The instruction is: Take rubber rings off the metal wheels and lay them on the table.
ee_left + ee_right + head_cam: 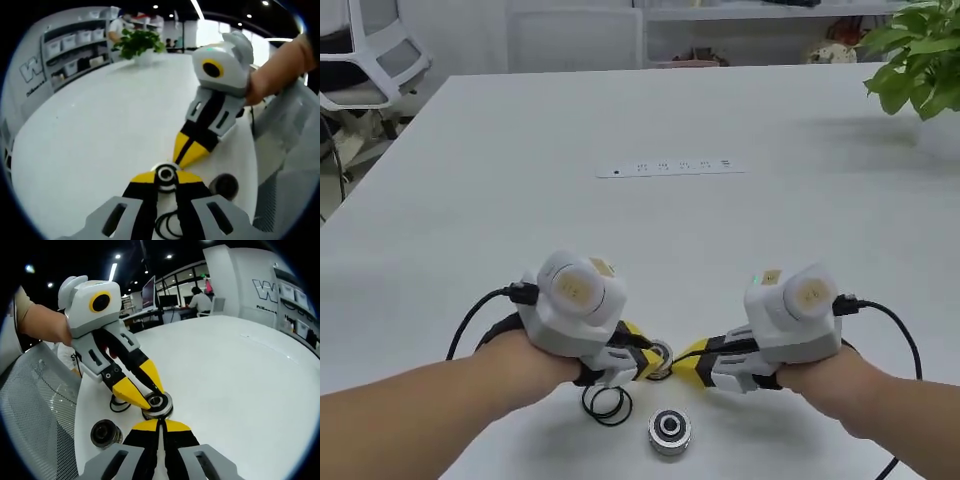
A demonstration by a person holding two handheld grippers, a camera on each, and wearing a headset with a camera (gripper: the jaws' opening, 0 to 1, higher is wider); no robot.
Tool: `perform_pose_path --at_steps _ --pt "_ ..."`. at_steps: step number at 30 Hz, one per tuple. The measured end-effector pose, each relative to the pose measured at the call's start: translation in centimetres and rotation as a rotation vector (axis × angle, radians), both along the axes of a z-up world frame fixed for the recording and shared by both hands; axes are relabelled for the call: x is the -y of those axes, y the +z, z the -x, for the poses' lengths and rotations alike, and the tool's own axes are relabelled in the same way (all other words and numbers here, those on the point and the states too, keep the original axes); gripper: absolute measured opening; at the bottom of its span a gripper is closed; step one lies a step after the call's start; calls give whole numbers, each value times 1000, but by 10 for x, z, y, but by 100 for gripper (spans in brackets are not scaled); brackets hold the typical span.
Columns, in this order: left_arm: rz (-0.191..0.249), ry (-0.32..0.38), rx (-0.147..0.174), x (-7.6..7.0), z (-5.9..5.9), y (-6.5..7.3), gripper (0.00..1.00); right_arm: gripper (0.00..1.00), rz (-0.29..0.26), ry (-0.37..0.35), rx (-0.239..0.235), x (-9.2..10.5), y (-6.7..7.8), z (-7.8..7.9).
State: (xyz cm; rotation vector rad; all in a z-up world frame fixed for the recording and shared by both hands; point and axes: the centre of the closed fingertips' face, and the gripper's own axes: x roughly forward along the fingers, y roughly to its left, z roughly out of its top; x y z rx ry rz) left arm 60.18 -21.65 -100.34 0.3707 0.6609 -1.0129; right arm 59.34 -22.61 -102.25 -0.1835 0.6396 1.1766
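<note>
Where the tips meet: low centre of the head view, both grippers nose to nose over the table [520, 200], close to its near edge.
Left gripper [165, 179]: jaws closed in on the held wheel, one yellow tip on either side of it.
Held wheel [158, 403]: metal with a dark band round the rim, clamped at the left gripper's tips. Resting on the table or just above it: cannot tell.
Right gripper [160, 426]: jaws pressed together with a thin seam between them, tips touching the held wheel's edge. Whether they pinch a ring there: cannot tell.
Loose wheel [670, 430]: lies flat on the table, nearer the person than the grippers and apart from both.
Rubber rings [607, 403]: thin black loops, overlapping, flat on the table below the left gripper. They are just beside the loose wheel, not touching it. Exact count: hard to tell.
Cables [480, 310]: black, one out of each white gripper body.
Background: power strip [670, 167] mid-table, well apart from the work; plant [920, 55] at the far right corner.
</note>
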Motion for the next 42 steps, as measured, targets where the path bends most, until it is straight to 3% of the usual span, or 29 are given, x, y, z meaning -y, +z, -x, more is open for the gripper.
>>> perform_pose_path --at_steps 4,10,23,26,42 --pt "-2 3 1 0 0 0 13 0 -44 -65 -77 1 0 -2" --pt "-11 2 11 0 0 -1 13 0 -91 -125 -146 3 1 -4" --pt "-13 6 16 1 3 0 12 0 -146 -191 -205 7 4 -6" --pt "-9 6 17 1 3 0 12 0 -200 -224 -226 7 11 -11" --pt "-13 10 23 1 3 0 12 0 -250 -244 -256 4 17 -10"
